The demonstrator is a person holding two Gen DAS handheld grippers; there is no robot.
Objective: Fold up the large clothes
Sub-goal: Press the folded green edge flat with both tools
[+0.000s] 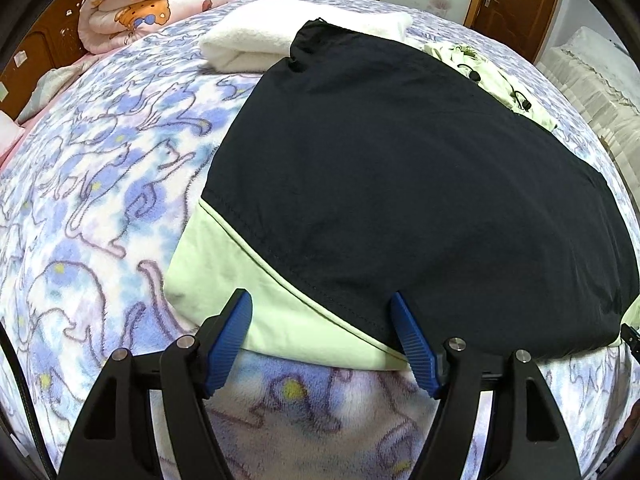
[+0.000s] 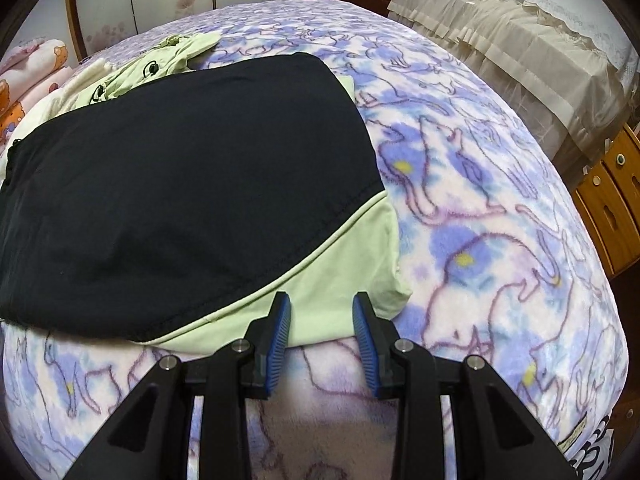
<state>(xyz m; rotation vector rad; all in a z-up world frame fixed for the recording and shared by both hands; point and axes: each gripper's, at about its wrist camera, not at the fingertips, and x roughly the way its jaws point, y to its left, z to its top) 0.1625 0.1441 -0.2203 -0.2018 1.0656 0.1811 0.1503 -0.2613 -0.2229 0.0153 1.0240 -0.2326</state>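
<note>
Left wrist view: bed under a cat-print fleece cover, filling nearly everything. Across its middle and reaching almost to the near edge, the garment, black with pale green panels, laid flat in a broad folded slab; hood and drawcords bunched at the far side. Beyond it, toward the far edge, a folded white blanket, and at the far left corner a rolled pink quilt. Closest in, the left gripper, blue fingers spread wide and released, straddling the near hem where green meets black, no fabric pinched.

Right wrist view: same bed, same garment, its green corner lying near the bed's near edge. Right gripper poised at that corner, fingers parted more narrowly, cloth showing between the tips but nothing clamped; released as well.

Risks from here, as a judgement: closing on the top layer alone, given the stacked layers at the hem, so the lower layers stay behind and the fold opens. Snagging the fleece cover along with the hem, given how close the tips sit to it. Uneven lift between the two corners, skewing the next fold. Slick fabric slipping from a shallow bite.
</note>
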